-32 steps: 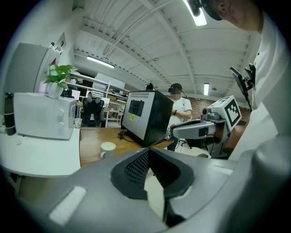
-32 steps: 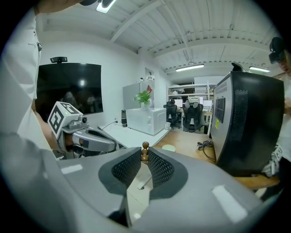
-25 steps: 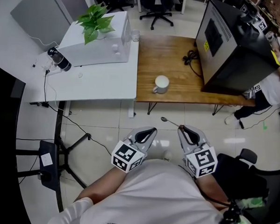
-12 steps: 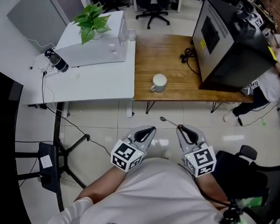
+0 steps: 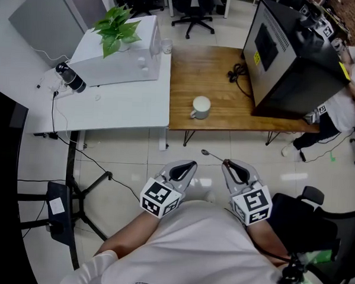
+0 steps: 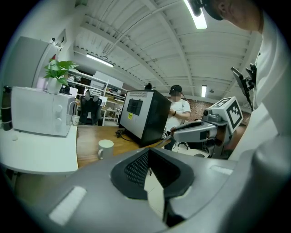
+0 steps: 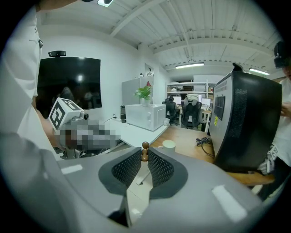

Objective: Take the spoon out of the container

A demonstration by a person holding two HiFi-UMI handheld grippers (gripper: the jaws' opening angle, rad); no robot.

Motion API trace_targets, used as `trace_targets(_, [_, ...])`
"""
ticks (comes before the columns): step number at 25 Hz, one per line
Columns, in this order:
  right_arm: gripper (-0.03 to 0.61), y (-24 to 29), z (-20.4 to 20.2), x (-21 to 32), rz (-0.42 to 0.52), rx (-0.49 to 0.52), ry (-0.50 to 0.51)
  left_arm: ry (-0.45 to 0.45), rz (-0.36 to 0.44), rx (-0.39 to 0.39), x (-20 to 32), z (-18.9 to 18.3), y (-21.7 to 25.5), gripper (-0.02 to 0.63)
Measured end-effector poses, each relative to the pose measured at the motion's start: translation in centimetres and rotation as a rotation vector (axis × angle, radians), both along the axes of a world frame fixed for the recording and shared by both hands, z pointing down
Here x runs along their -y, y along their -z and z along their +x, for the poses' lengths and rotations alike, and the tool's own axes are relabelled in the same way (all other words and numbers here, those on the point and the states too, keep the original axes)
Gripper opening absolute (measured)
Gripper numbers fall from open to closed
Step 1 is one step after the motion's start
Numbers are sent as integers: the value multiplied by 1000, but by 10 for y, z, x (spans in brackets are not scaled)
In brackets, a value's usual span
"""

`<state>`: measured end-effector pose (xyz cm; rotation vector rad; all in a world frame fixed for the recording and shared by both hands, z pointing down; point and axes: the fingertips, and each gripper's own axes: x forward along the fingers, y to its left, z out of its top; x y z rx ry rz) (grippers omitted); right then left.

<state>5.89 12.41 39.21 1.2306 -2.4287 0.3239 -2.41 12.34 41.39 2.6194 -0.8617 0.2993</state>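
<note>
— Where is the spoon?

— In my right gripper (image 5: 226, 164). Its jaws are clamped on the spoon (image 5: 209, 153) at their very tips. In the right gripper view the handle sits squeezed between the pads (image 7: 129, 168) and points straight ahead. From the head view the bowl sticks out forward and to the left. It hangs over the floor (image 5: 135, 160), short of the front edge of the wood table (image 5: 219, 75).

— And the mug?

— The mug (image 5: 201, 106) stands upright on the wood table, near its front edge and toward its left end. It is well apart from the spoon.

— The other side?

— My left gripper (image 5: 190, 166) has its jaws closed tip to tip with nothing in them. It is held just beside the right one, both close to the body.

— How much room do you have?

— There is open floor between the jaw tips and the table edge.
- On the left, the white table (image 5: 120, 100) butts against the wood one. A stand (image 5: 74, 192) sits on the floor farther out.
- On the right, a black cabinet (image 5: 289, 55) fills that end of the wood table up to its front edge.
- A chair (image 5: 307, 216) is near the right gripper, low and to the right.
- A cable (image 5: 240, 73) is coiled by the cabinet, with bare wood between it and the mug.
</note>
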Motion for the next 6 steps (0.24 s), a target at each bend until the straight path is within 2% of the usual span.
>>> trace_targets(6, [54, -2, 0, 3, -9, -9, -3, -2, -5, 3, 2, -1, -1, 5])
